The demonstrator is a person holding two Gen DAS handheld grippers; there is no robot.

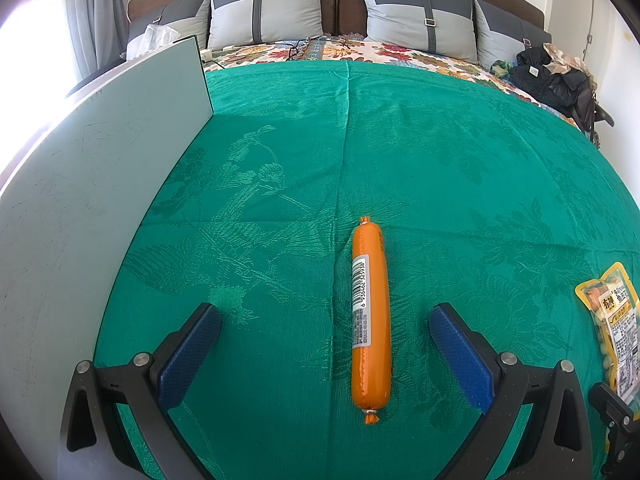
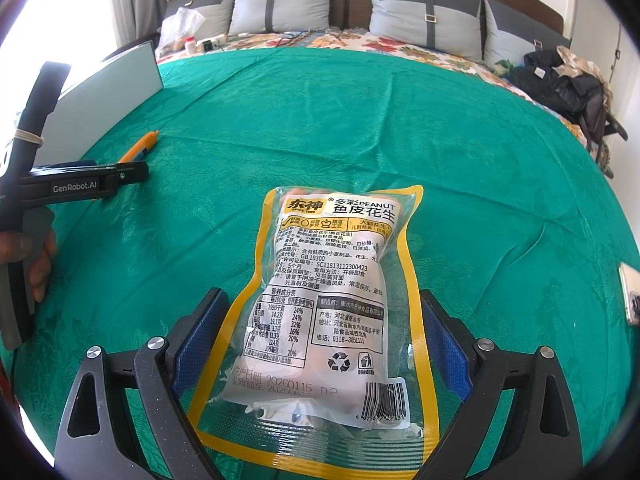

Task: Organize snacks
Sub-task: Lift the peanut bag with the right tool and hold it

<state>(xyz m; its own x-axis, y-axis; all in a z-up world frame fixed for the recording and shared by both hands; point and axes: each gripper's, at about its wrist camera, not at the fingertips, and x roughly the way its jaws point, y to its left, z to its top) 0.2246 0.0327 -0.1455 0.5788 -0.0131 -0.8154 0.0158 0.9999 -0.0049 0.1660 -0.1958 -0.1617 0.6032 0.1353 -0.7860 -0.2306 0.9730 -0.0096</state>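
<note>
An orange sausage stick with a barcode label lies lengthwise on the green cloth. My left gripper is open, its blue pads on either side of the sausage with clear gaps. In the right wrist view a yellow-edged peanut bag lies flat on the cloth between the blue pads of my right gripper, which is open; the pads stand close to the bag's edges. The same bag shows at the right edge of the left wrist view, and the sausage shows far left beyond the left gripper's body.
A pale grey-green board stands upright along the left side of the cloth. A hand holds the left gripper's handle. A phone lies at the right edge. Pillows, a plastic bag and dark clothes sit on the bed behind.
</note>
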